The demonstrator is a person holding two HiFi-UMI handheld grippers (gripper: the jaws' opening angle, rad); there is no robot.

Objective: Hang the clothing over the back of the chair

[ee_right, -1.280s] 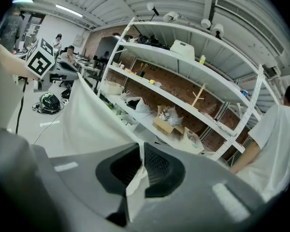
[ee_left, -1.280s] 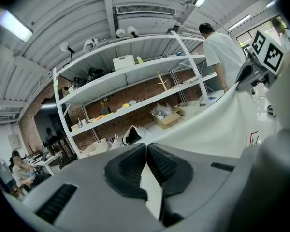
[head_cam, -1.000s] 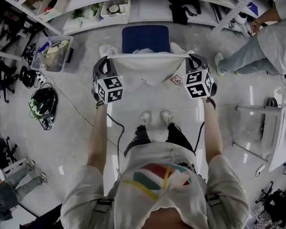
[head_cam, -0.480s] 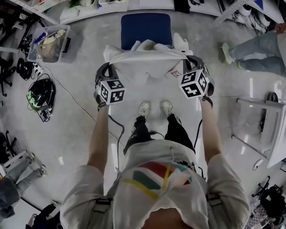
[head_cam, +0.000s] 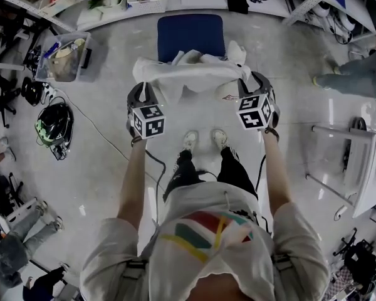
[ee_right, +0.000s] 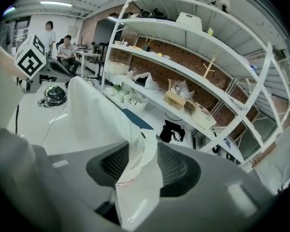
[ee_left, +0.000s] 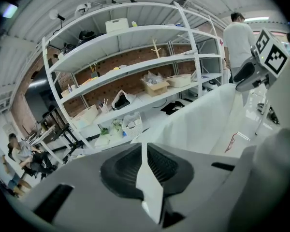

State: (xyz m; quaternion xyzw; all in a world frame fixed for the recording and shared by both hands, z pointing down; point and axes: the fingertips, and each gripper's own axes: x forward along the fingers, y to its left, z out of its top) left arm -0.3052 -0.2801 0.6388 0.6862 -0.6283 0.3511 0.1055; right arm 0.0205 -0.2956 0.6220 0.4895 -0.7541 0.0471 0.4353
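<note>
Clothing (head_cam: pixel 188 74) dropped lower; right gripper's (ee_right: pixel 140 151) jaws opening (clothing between, perhaps loose).

Left tool (head_cam: pixel 140 86) grips clothing (head_cam: pixel 188 74); right tool's (head_cam: pixel 252 81) jaws opening around it.

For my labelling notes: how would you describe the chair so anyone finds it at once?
Below the white shelving at the head view's top edge, the chair stands on the floor. It alone has a dark blue seat, with white clothing along its near side.
</note>
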